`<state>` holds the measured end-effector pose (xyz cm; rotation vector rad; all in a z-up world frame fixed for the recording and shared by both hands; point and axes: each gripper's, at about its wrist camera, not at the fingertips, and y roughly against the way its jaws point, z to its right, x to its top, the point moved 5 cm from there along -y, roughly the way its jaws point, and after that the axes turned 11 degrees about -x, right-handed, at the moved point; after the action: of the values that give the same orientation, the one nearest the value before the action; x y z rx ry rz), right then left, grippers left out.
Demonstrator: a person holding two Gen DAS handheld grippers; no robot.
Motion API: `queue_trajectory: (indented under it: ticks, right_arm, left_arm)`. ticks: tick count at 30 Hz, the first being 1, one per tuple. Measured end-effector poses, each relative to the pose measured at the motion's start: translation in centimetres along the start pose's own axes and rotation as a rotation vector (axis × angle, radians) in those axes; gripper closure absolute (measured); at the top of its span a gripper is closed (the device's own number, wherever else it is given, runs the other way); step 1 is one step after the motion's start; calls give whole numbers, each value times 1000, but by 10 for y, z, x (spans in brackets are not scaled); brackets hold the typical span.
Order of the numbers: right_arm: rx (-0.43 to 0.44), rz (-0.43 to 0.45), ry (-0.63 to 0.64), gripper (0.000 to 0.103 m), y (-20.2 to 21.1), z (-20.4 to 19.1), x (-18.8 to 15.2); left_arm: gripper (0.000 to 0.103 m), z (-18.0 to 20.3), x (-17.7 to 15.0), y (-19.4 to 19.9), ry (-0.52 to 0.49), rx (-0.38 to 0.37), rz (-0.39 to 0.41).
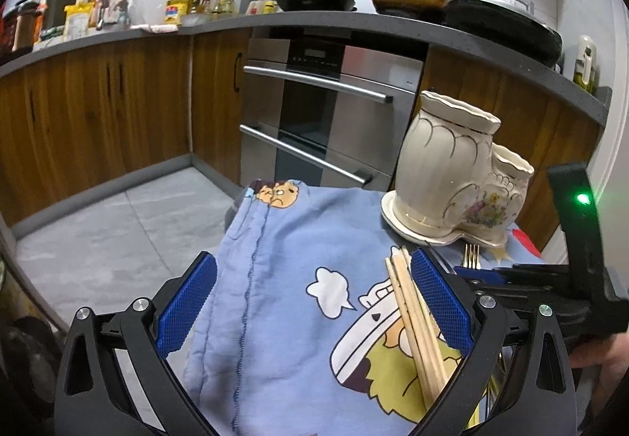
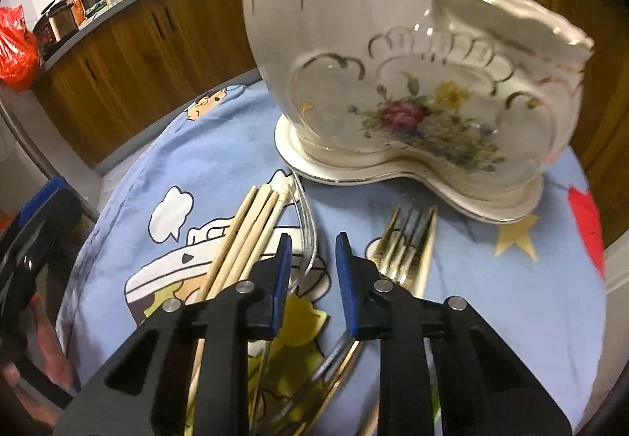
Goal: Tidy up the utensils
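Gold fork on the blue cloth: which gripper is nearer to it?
Right. The right gripper hangs directly beside the gold fork; the left gripper sits further over, around the chopsticks.

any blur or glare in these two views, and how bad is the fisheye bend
Right wrist view: ceramic holder looks smeared, with small glints on its glaze. Left wrist view: sharper, countertop edge bows strongly, and a green light flares at right.

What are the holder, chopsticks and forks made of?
Holder: glazed ceramic by its look, glossy cream with gilt lines and a floral print. Chopsticks: pale matte wood or bamboo. Forks: mirror-bright metal, one silver, one gold.
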<state>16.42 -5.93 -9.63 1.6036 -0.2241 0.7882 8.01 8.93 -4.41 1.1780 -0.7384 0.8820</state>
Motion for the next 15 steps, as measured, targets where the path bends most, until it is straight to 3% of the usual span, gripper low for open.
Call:
queue_trajectory:
  ticks: [3, 9, 15]
  right_arm:
    - [21, 12, -21, 98, 1, -1, 1]
    - [54, 96, -33, 99, 30, 2, -2]
    - [69, 274, -54, 100, 81, 21, -8]
  left_arm:
    - [5, 2, 0, -2, -7, -5, -6]
    - [5, 10, 1, -3, -41, -10, -10]
    - [7, 27, -8, -11, -105, -21, -82]
